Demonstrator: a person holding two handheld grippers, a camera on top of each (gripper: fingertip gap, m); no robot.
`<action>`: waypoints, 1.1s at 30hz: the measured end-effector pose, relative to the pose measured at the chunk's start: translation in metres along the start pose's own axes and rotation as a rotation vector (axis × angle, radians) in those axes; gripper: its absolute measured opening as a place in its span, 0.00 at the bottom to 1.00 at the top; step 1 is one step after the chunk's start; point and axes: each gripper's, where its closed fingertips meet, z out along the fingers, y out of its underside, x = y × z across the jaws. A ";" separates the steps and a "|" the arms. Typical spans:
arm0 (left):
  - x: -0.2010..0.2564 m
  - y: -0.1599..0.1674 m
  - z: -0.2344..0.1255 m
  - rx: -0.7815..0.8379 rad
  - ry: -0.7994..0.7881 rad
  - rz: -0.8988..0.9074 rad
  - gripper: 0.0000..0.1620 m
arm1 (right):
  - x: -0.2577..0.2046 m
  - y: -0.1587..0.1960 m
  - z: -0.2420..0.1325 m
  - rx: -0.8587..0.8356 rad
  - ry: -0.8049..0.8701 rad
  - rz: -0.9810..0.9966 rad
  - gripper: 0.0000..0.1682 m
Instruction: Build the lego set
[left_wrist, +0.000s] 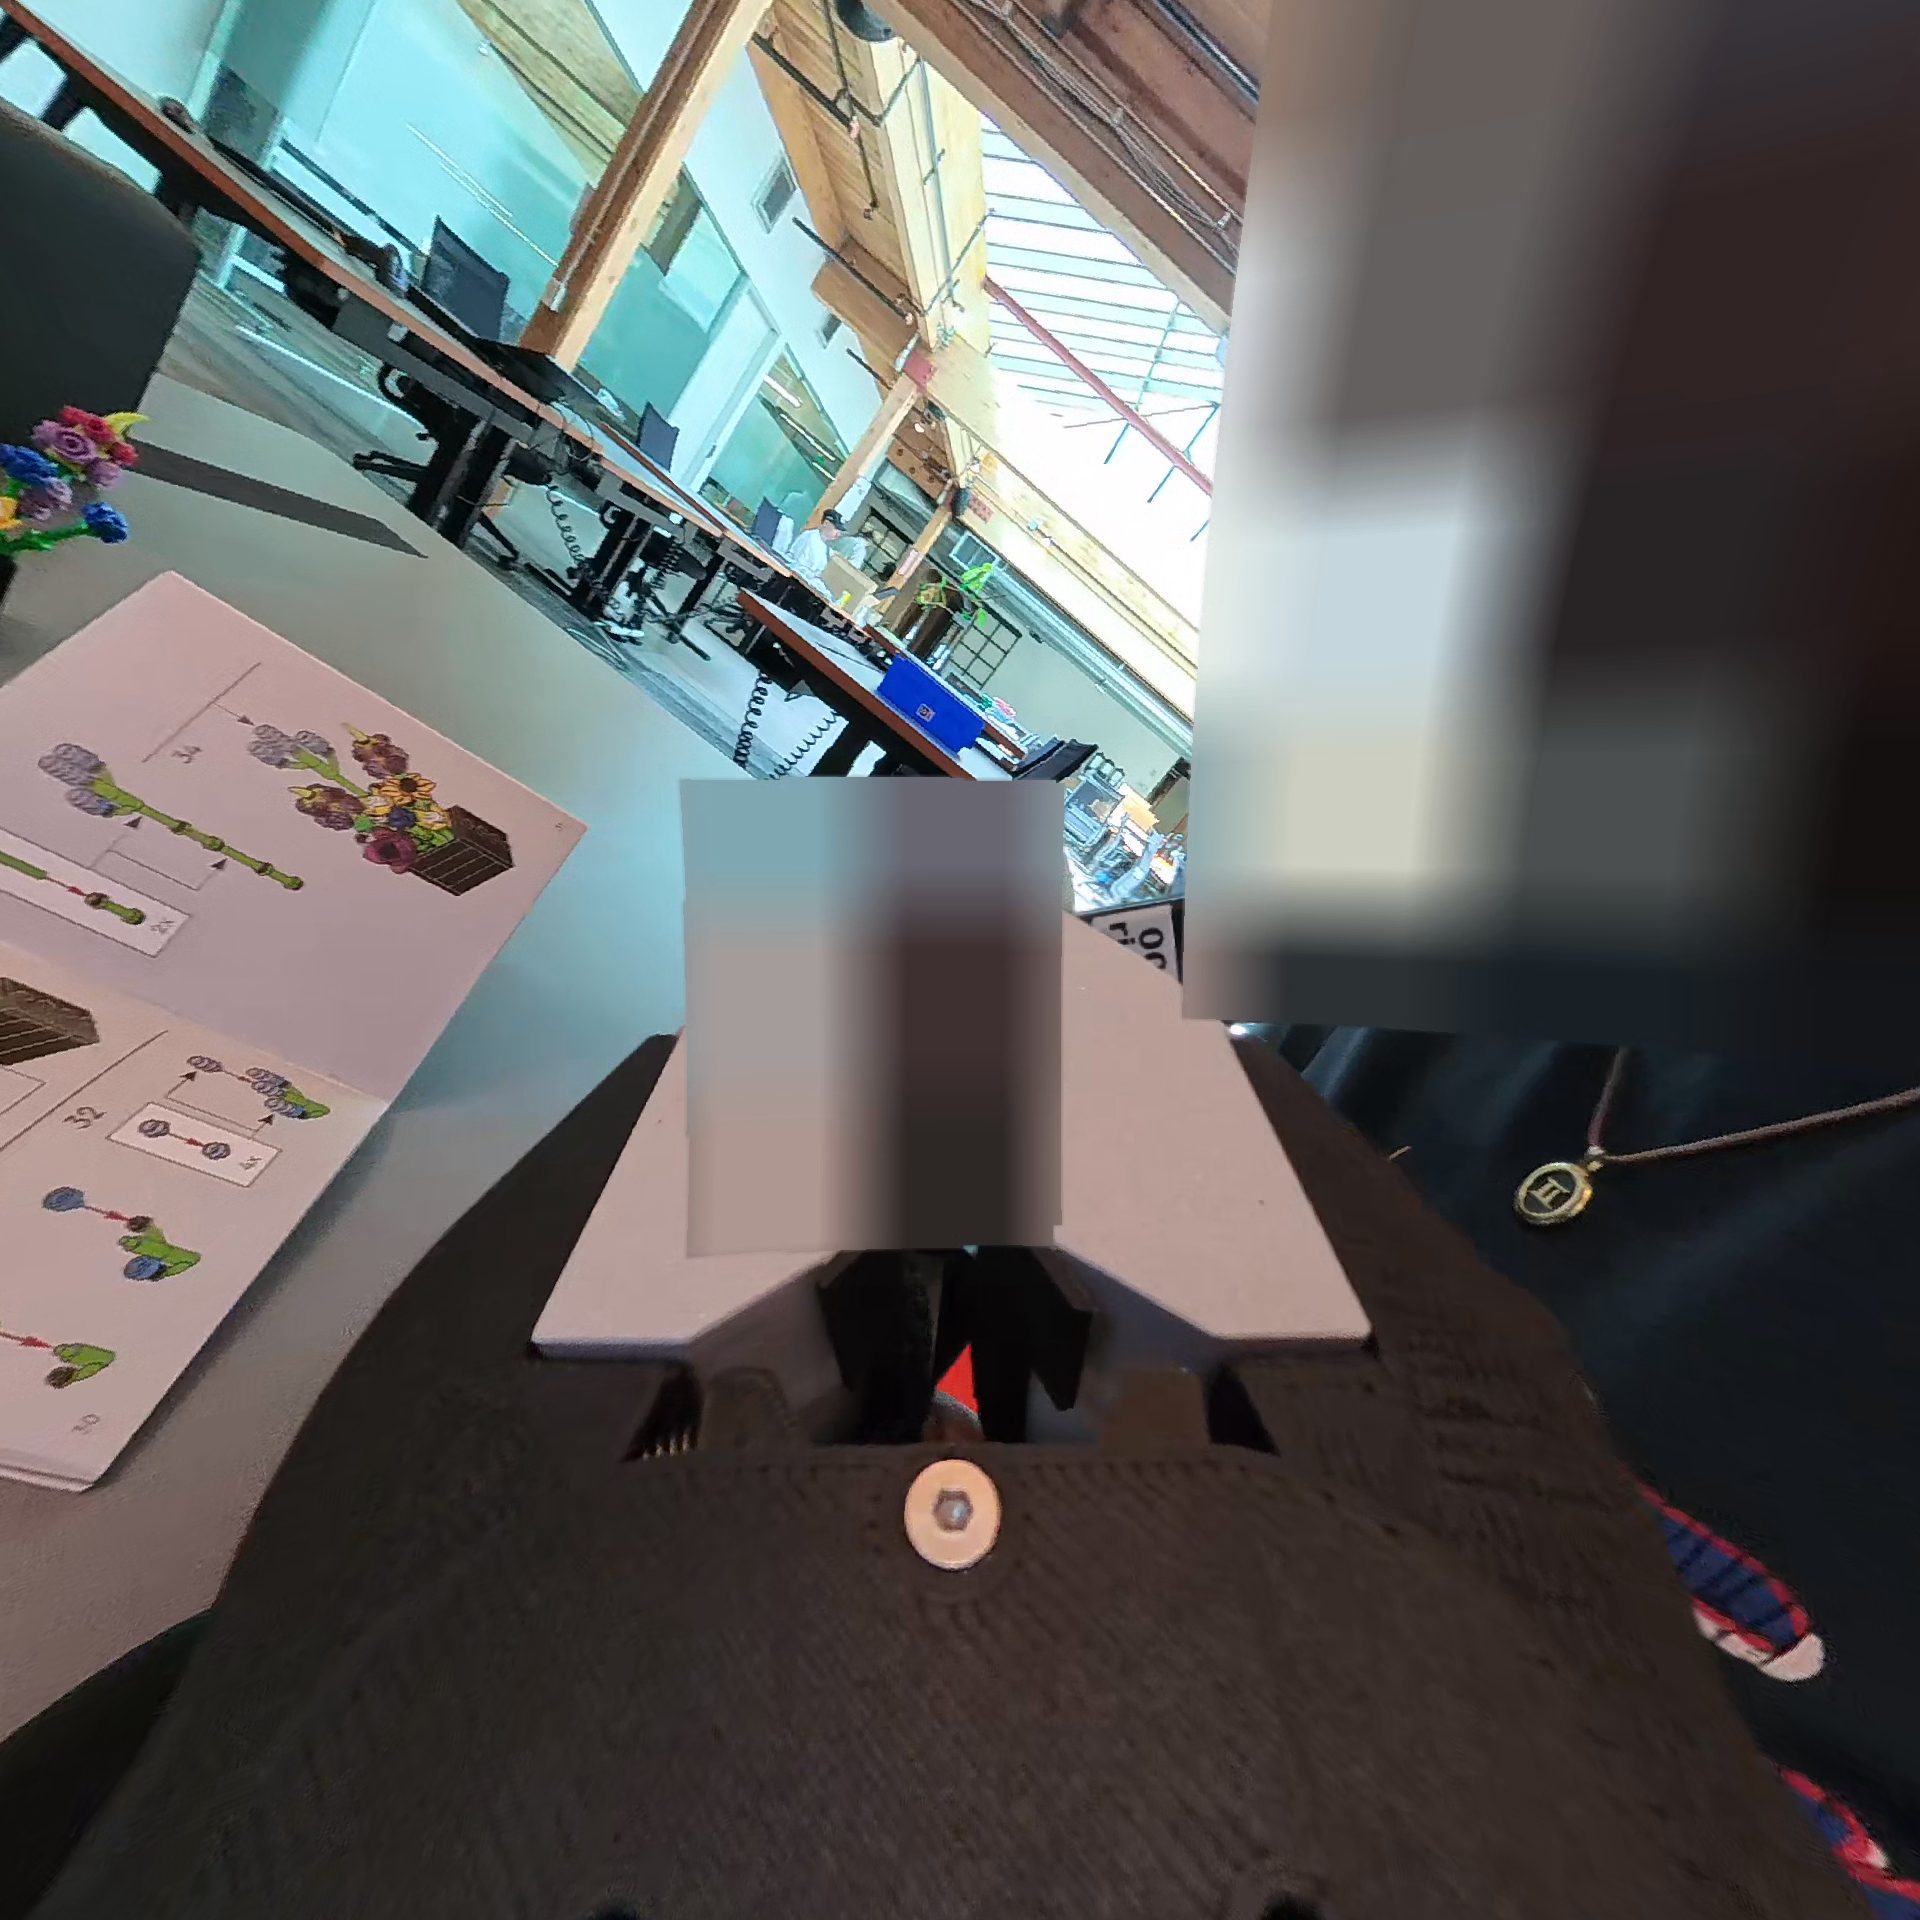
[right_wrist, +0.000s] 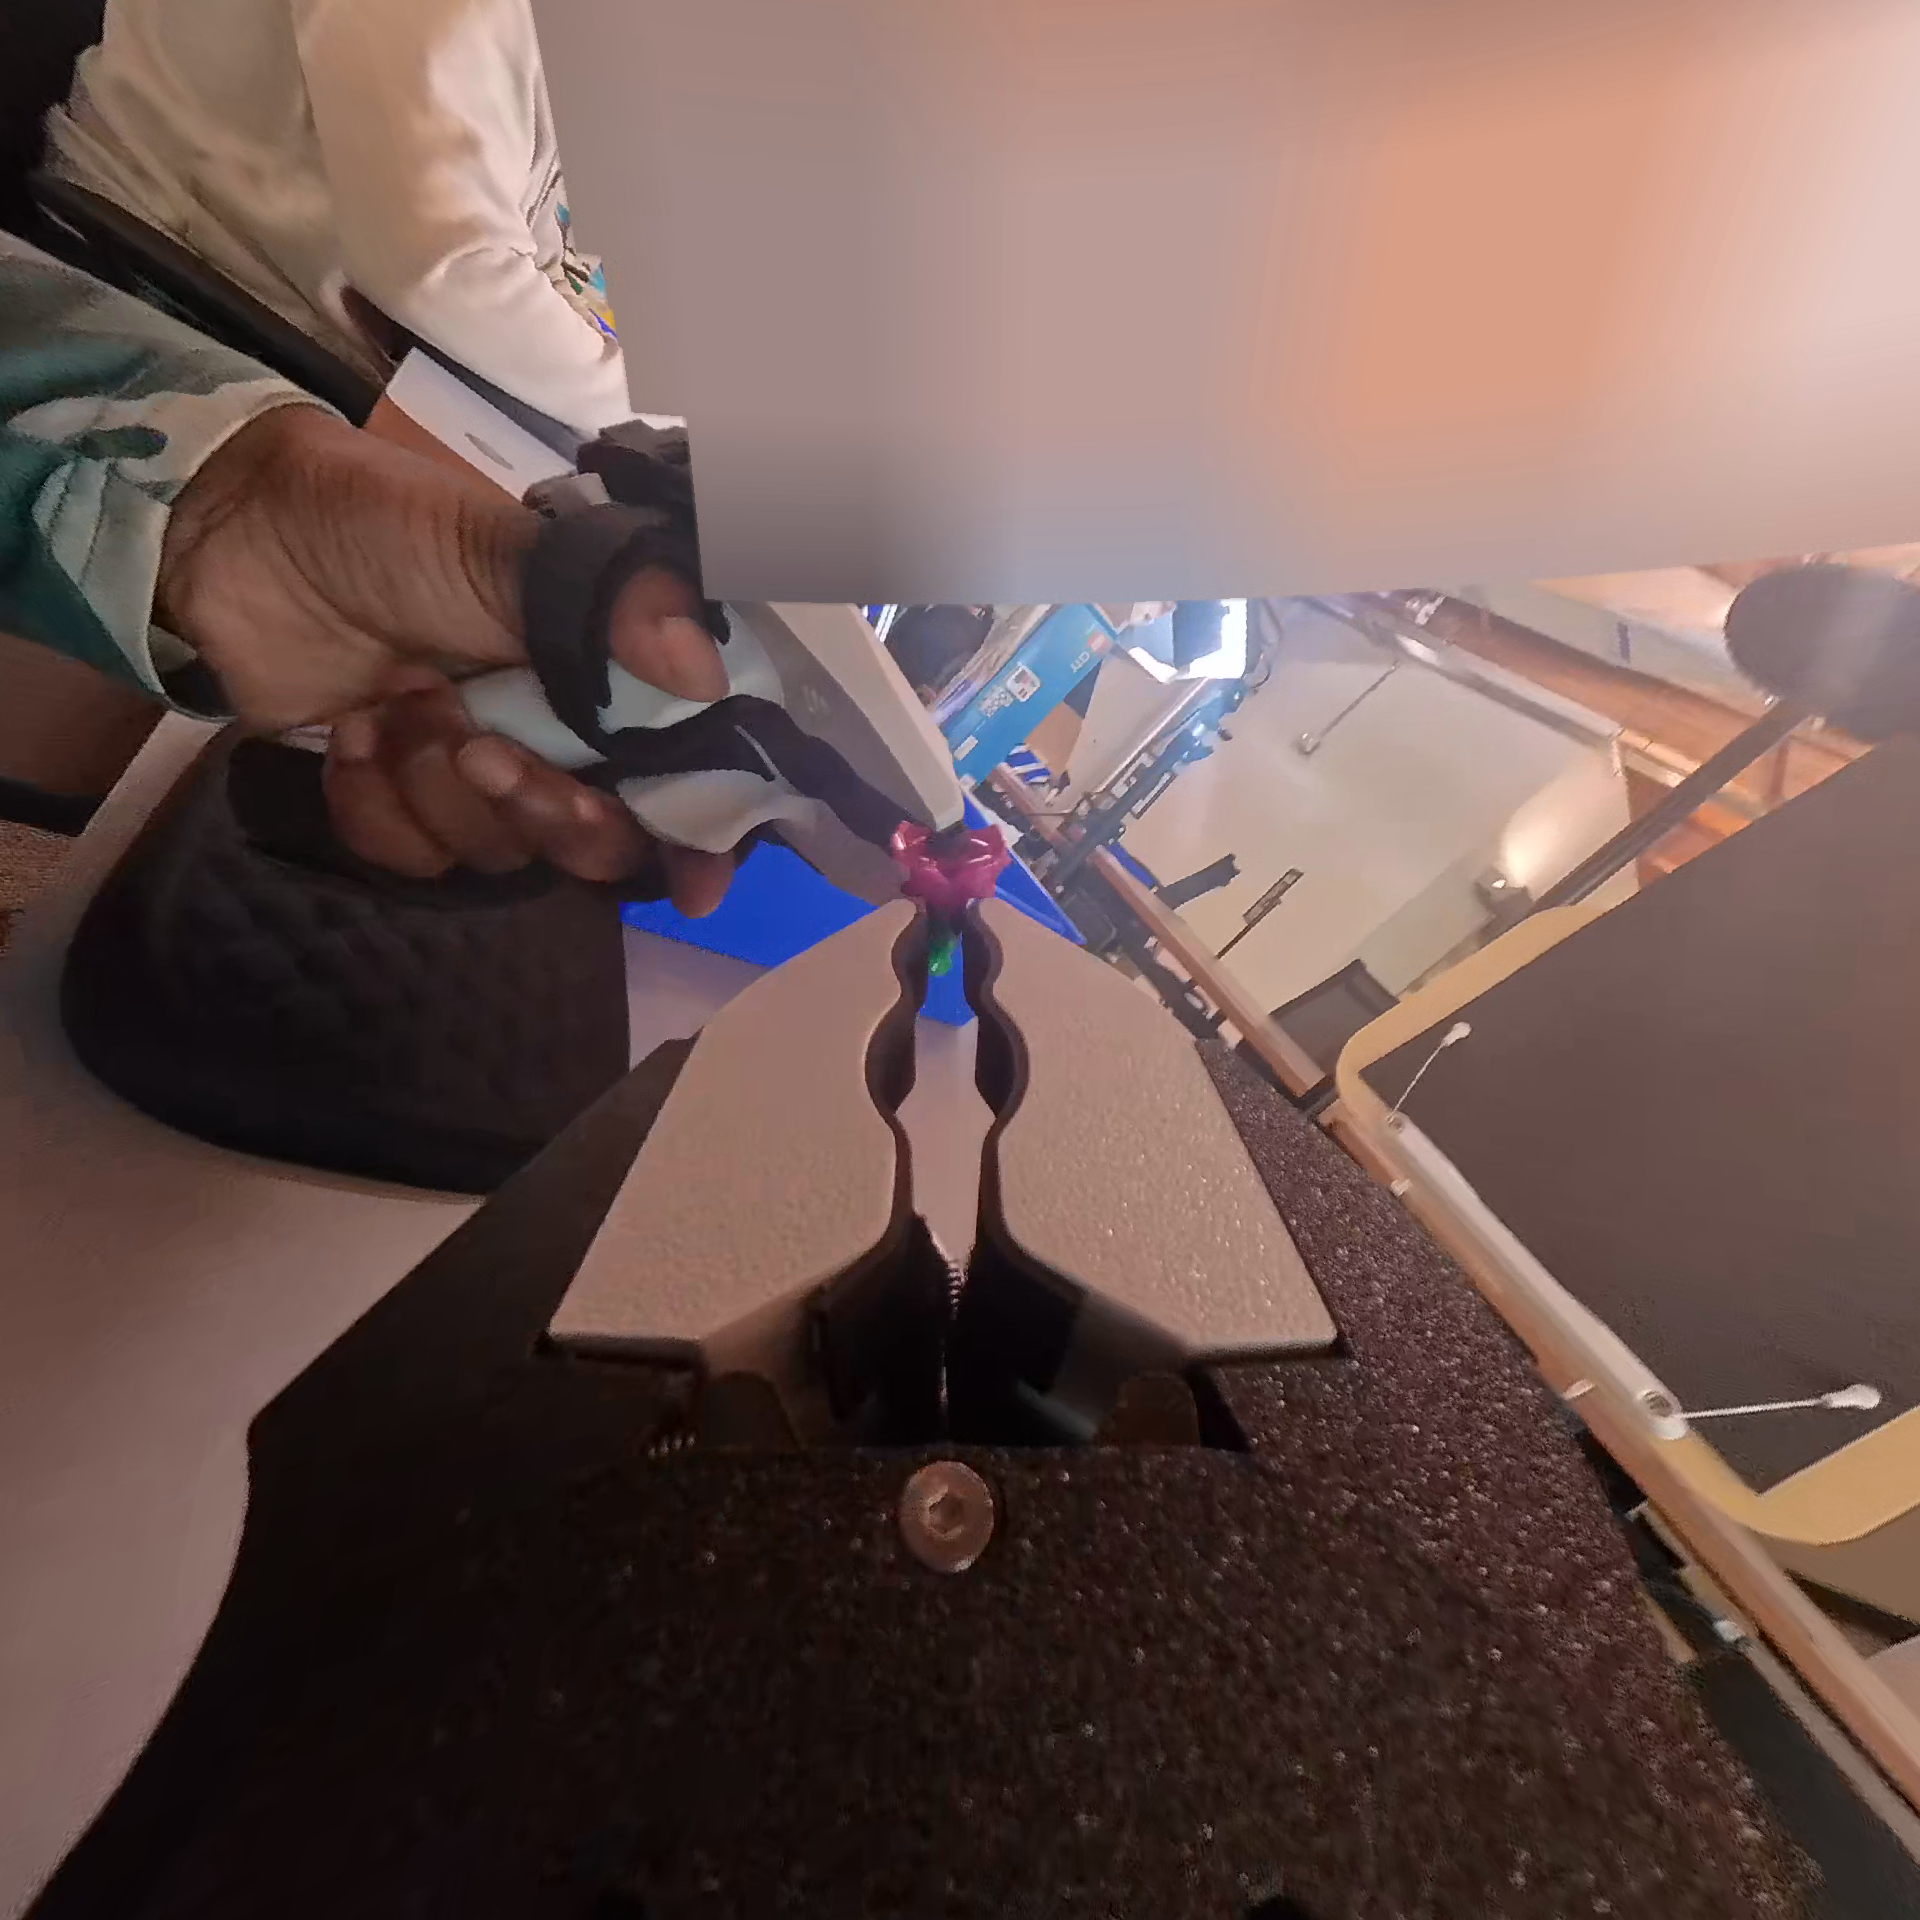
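Observation:
My right gripper (right_wrist: 940, 925) is shut on a thin green stem (right_wrist: 941, 954) and holds it up above the table. A magenta lego flower (right_wrist: 940, 868) sits on the stem's top, just past my fingertips. My left gripper (right_wrist: 933, 828), held by a hand (right_wrist: 343, 592), comes in from the upper left. Its two fingers close on the top of the flower. In the left wrist view its grey fingers (left_wrist: 1195, 1195) stand close together, and a blurred patch hides their tips and the flower.
An open instruction booklet (left_wrist: 260, 935) lies on the grey table (left_wrist: 520, 644) at the left, with a built lego bouquet (left_wrist: 68, 468) beyond it. A dark quilted round object (right_wrist: 343, 997) and a blue box (right_wrist: 790, 914) sit behind the grippers. A dark panel with a tan rim (right_wrist: 1662, 1091) stands at the right. My left and right fingertips are right by each other.

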 end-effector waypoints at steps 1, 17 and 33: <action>0.003 0.000 0.000 -0.003 0.014 -0.008 0.09 | 0.000 -0.003 -0.001 0.014 0.002 -0.015 0.03; 0.006 0.007 -0.006 -0.028 -0.070 0.049 0.09 | -0.006 -0.006 -0.001 -0.039 0.025 -0.216 0.04; -0.005 0.009 -0.013 -0.048 -0.102 -0.032 0.08 | -0.012 0.005 0.006 -0.075 -0.042 -0.129 0.03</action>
